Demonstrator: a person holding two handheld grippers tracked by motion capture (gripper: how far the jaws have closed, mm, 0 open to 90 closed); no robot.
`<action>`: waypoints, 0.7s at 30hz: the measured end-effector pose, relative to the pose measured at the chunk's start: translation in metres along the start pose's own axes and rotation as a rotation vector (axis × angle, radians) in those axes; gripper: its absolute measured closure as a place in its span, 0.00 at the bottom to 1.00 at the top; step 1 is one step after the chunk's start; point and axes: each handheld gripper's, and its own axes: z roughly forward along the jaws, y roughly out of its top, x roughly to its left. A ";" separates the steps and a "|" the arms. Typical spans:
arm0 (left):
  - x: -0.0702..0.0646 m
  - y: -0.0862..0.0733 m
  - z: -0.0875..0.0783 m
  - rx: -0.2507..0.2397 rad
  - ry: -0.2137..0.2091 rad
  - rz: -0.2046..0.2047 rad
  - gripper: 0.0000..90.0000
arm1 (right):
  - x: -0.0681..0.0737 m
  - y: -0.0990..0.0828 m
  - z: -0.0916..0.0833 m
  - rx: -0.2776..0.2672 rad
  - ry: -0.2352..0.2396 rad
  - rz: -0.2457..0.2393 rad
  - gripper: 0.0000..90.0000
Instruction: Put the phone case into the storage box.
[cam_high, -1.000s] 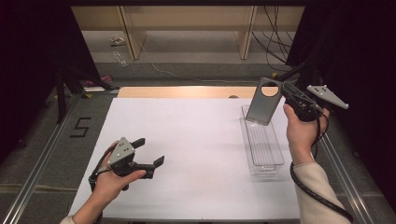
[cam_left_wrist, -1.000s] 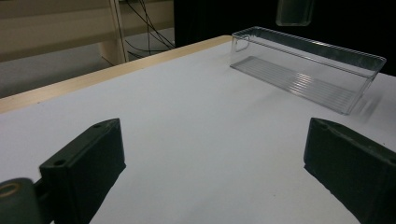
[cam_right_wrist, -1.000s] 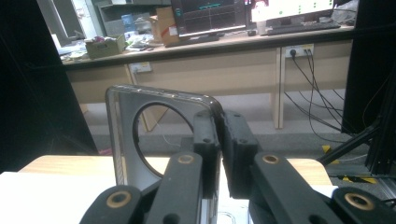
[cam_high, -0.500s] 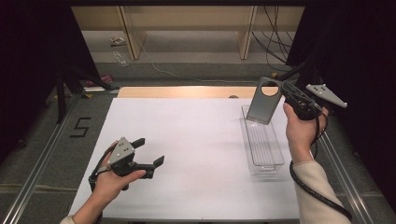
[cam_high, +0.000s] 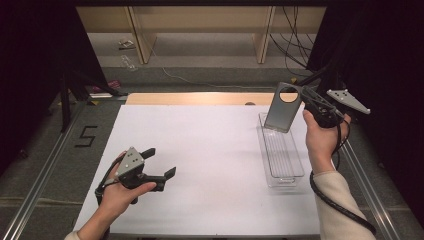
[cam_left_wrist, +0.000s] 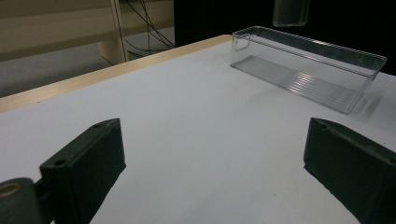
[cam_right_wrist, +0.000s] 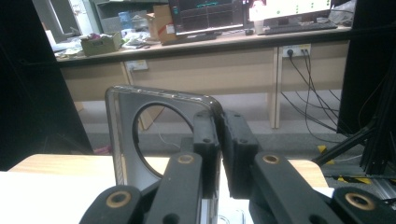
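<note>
While the right gripper (cam_high: 306, 98) pinches the grey phone case (cam_high: 283, 107) by one top corner, the case hangs tilted over the far end of the clear plastic tray (cam_high: 298, 176), at about 2 o'clock on the white table (cam_high: 210, 140). The grip covers only a thin edge beside the round camera cutout, so the case could pivot or slip between the pads. If released from this height, it may strike the tray rim and tip out, or push the light tray aside. The left gripper (cam_high: 161, 167) rests at 8 o'clock, jaws spread, holding nothing and well apart from the tray, so nothing steadies it. From the right gripper view, the case's lower half is hidden behind the jaws; whether it touches the tray cannot be told.
</note>
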 end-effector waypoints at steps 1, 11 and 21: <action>0.000 0.000 0.000 0.000 0.001 -0.001 0.05 | 0.000 0.000 0.000 -0.002 -0.001 -0.001 0.95; 0.000 0.000 0.000 -0.001 0.001 0.000 0.05 | 0.001 0.000 0.004 0.001 0.000 -0.010 0.95; 0.000 0.000 0.000 -0.001 0.002 -0.002 0.05 | -0.001 0.000 0.005 0.005 -0.004 -0.011 0.95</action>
